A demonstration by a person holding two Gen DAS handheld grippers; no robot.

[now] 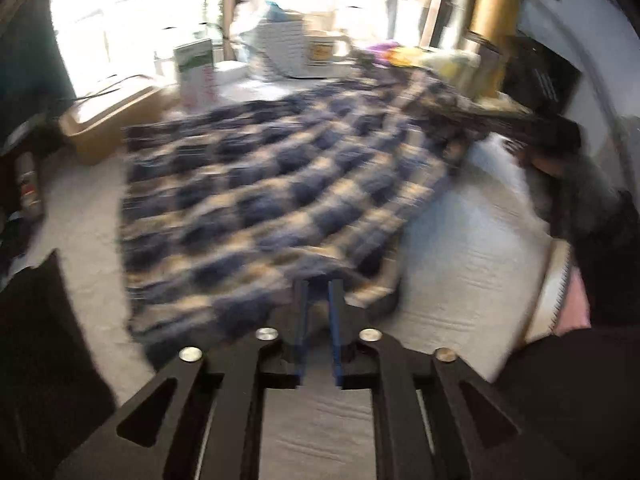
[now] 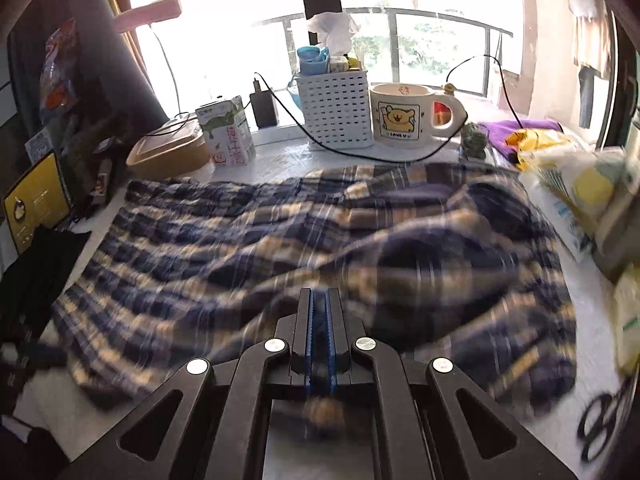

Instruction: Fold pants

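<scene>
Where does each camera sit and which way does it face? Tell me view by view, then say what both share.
Left wrist: sits on the left gripper, looking forward along its narrowly parted fingers across the plaid pants toward the bright window; the person's dark hair shows at right.
Right wrist: sits on the right gripper, fingers clamped on a bunch of the pants, facing the window, bear mug and white basket; no body part shows.
Shared: the pants, milk carton, basket, mug and white tabletop.

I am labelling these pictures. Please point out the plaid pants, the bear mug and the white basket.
plaid pants (image 2: 248,240): right wrist view, flat middle.
bear mug (image 2: 400,118): right wrist view, front wall.
white basket (image 2: 336,112): right wrist view, perforated front.
</scene>
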